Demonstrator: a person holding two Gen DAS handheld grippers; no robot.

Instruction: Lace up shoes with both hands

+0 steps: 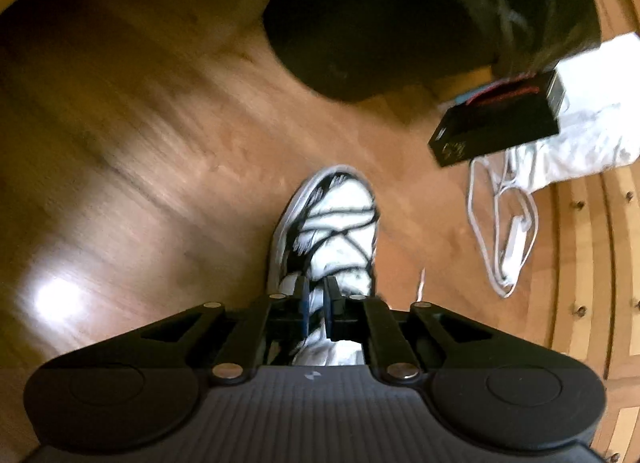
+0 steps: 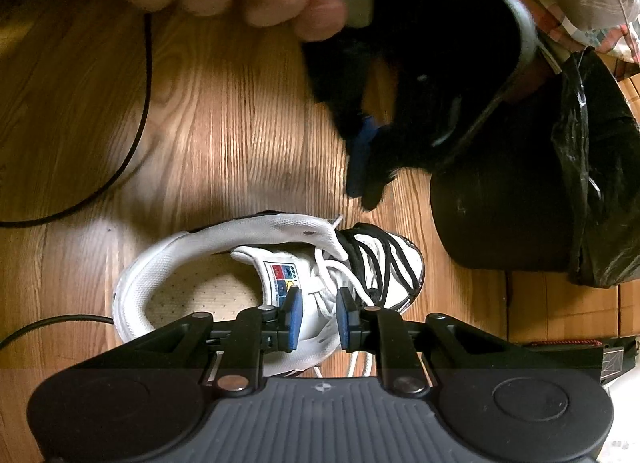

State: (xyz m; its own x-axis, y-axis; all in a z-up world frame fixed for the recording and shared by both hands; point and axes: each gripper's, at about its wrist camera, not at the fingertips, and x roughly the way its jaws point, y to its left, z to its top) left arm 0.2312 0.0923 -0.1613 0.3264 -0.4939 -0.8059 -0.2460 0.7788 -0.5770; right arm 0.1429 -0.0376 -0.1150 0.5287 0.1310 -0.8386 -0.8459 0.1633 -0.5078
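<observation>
Your left gripper (image 1: 316, 299) has its jaws nearly together above the white sneaker (image 1: 332, 223); whether lace is pinched there is unclear. Your right gripper (image 2: 316, 313) stands partly open over the tongue (image 2: 292, 269), a white lace (image 2: 340, 275) running between the pads, not pressed. The sneaker sits on the wood floor (image 2: 224, 123), toe toward a black bin (image 2: 512, 215). A black cable (image 2: 142, 103) curves off left.

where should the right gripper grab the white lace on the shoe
Probably the white lace where it runs free over the tongue, beside the right gripper. Come from above with the jaws across the strand: there it lifts clear of the shoe, while further toward the toe it lies flat among black laces.
</observation>
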